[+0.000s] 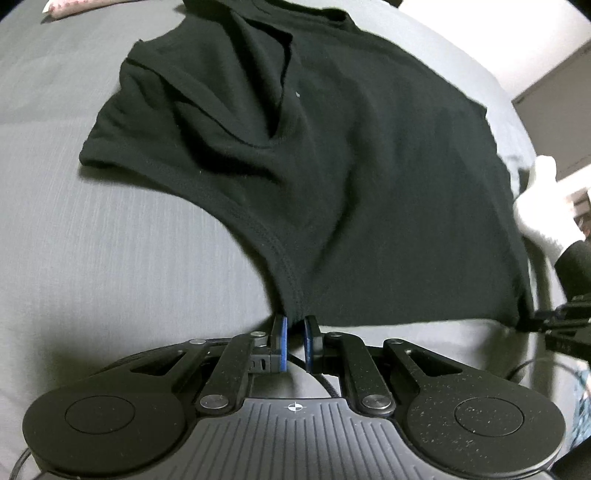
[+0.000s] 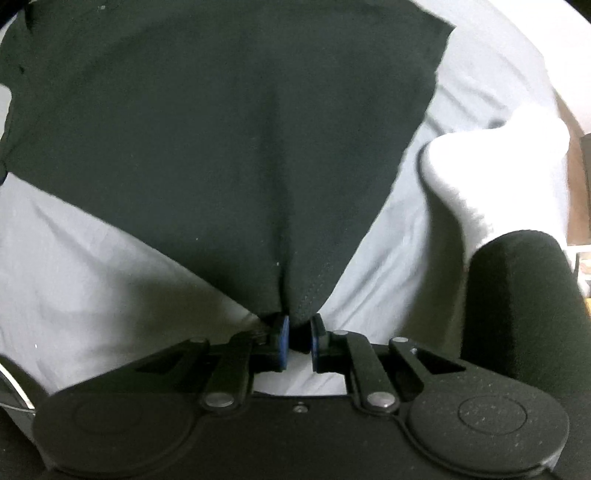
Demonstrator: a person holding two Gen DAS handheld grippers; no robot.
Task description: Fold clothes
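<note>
— T-shirt (image 1: 332, 155), black, lies spread on a grey bedsheet (image 1: 110, 258), its near hem lifted at two corners. Who has hold of it?

— Both claws. The left gripper (image 1: 295, 332) pinches the stitched hem corner between its blue pads (image 1: 283, 343), jaws nearly closed on the cloth. In the right wrist view, the right gripper (image 2: 299, 334) clamps the other bottom corner the same way, fabric bunched between its pads (image 2: 283, 341).

— And the rest of the garment?

— A sleeve (image 1: 122, 140) sits folded over the body at the left, creased. The collar end lies farthest from the cameras.

— Anything else in frame?

— A white sock (image 2: 498, 173) on a foot, with a black trouser leg (image 2: 517, 295) below it, rests on the sheet just beside the shirt's right edge. A pink patterned item (image 1: 81, 7) shows at the far left edge, too blurred to identify.
</note>
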